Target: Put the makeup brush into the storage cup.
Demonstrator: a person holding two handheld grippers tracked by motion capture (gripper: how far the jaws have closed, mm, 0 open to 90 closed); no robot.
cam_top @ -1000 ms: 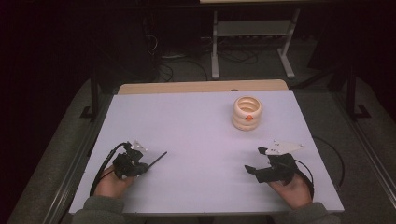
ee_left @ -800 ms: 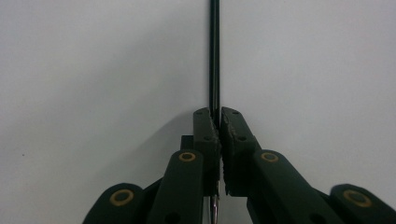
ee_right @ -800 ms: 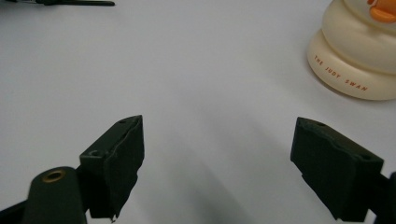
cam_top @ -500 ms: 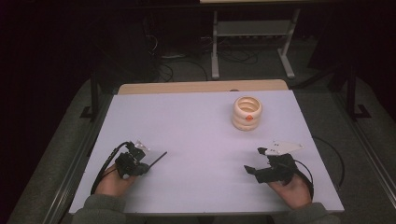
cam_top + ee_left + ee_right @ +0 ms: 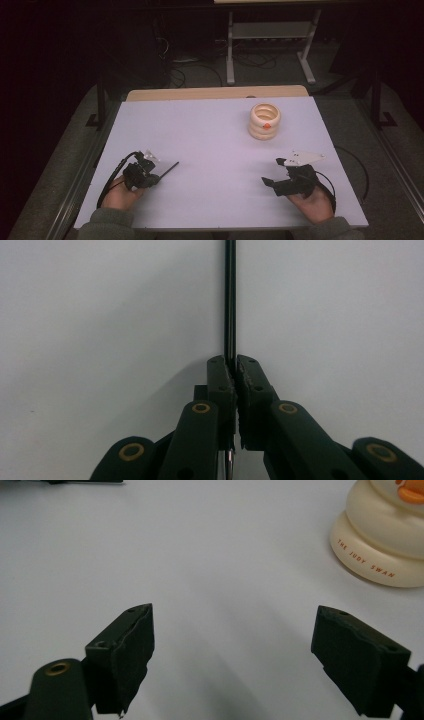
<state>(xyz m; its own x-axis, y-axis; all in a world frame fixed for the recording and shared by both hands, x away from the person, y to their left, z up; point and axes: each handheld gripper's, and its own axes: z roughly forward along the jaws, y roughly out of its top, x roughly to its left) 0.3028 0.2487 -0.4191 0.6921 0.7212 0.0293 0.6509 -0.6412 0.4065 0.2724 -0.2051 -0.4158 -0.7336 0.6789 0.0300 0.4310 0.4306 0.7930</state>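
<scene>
At the left of the white table (image 5: 215,150), the person's left gripper (image 5: 150,176) rests near the front edge, well to the left of and nearer the person than the cream ring stack (image 5: 264,121), the one landmark on the surface. Its jaws are pressed together on a thin black rod (image 5: 169,169), which juts forward and rightward across the tabletop; the left gripper view shows the left gripper (image 5: 235,371) clamping the rod (image 5: 230,300) as it runs straight ahead over bare white surface. To the right, the right gripper (image 5: 276,172) sits in front of the ring stack and well apart from it, jaws spread wide with nothing between them. In the right gripper view, the ring stack (image 5: 380,540), bearing an orange mark and lettering, stands beyond the right gripper (image 5: 235,650), up to its right.
</scene>
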